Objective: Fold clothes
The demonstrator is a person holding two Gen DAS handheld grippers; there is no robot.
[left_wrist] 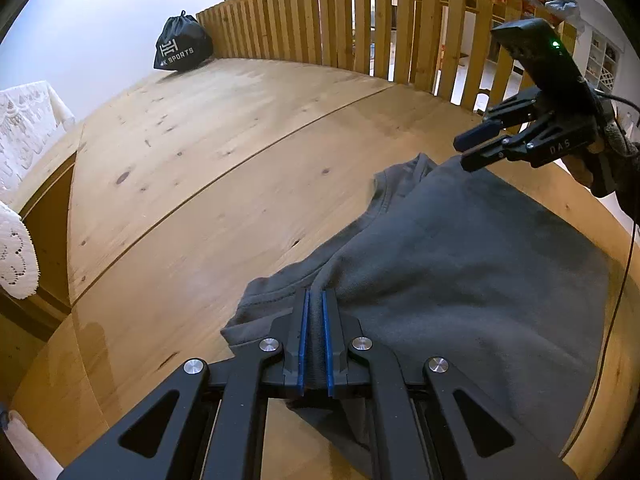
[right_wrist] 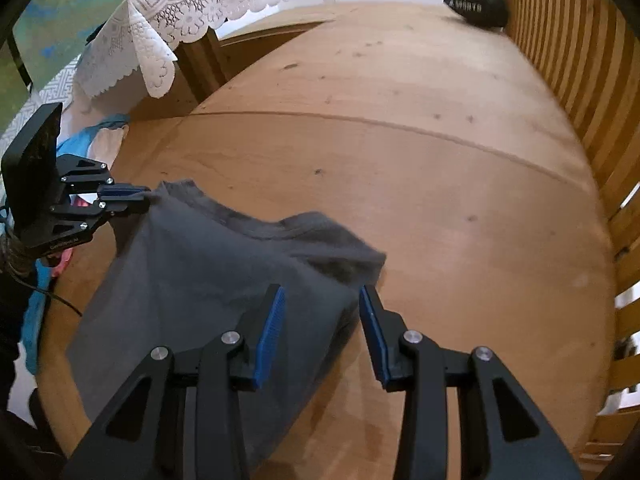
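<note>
Pinching a fold of the grey shirt [left_wrist: 460,272] in the clenched left gripper [left_wrist: 316,320] on the counter [left_wrist: 200,140], released right gripper [right_wrist: 322,312] spread apart above the far shoulder, garment stretched lengthwise between both, left nearer the hem.

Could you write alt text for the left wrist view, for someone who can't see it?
Two black fingers with blue pads pinch a fold of a dark grey cotton garment lying on a round wooden table. A second handheld gripper hovers open at the garment's far edge; a black drawstring bag sits beyond.
</note>
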